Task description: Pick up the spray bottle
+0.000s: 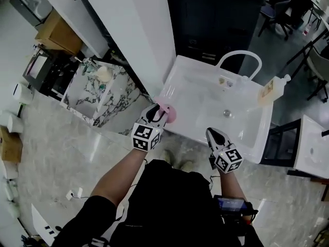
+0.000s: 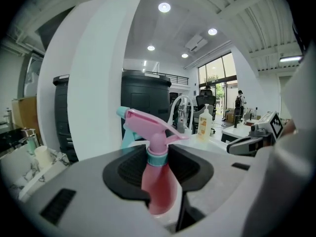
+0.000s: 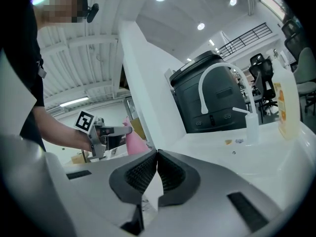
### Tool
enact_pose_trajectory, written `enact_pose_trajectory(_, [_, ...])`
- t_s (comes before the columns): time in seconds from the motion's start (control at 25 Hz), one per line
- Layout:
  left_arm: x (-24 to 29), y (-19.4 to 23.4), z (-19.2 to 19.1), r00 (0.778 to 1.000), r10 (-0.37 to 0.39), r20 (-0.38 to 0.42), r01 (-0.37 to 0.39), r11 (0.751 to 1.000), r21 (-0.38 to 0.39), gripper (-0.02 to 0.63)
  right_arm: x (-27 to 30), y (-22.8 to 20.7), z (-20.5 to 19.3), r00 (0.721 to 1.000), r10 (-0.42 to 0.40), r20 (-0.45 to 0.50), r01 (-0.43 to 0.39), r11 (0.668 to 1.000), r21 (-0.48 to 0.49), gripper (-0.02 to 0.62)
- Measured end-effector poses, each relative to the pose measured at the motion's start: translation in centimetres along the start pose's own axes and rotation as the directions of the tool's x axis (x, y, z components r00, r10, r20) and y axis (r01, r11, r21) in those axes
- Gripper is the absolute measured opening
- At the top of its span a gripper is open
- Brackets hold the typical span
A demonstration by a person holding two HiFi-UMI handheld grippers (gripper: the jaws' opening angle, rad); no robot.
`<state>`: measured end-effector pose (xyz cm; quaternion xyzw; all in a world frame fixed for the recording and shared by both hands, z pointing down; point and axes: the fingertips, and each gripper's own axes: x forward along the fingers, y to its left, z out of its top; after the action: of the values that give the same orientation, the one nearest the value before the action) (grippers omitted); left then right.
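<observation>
Fingers of the left gripper clamp the pink spray bottle; the right gripper is closed, empty.

Reads as an open office or lab floor, going by white sink unit with arched tap, wheeled office chairs, recessed ceiling spots, tall windows, big dark tank, marble-look floor.

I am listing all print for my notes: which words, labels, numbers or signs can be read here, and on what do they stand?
No text can be read.
On the soap bottle's orange label: too blurred to read.
On the marker cubes: only black-and-white square patterns, no letters.
On the spray bottle: no print visible.
</observation>
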<state>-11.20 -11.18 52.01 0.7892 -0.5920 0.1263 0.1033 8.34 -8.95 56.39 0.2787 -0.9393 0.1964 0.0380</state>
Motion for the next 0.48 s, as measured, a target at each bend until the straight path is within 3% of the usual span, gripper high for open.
enact_pose_trajectory(0.48, [-8.0, 5.0, -2.0, 0.993, 0.115, 0.024, -0.113, 0.991, -0.073, 0.143, 5.2, 5.6, 0.2, 0.994, 0.113, -0.008, -0.113, 0.993, -0.018, 0.026])
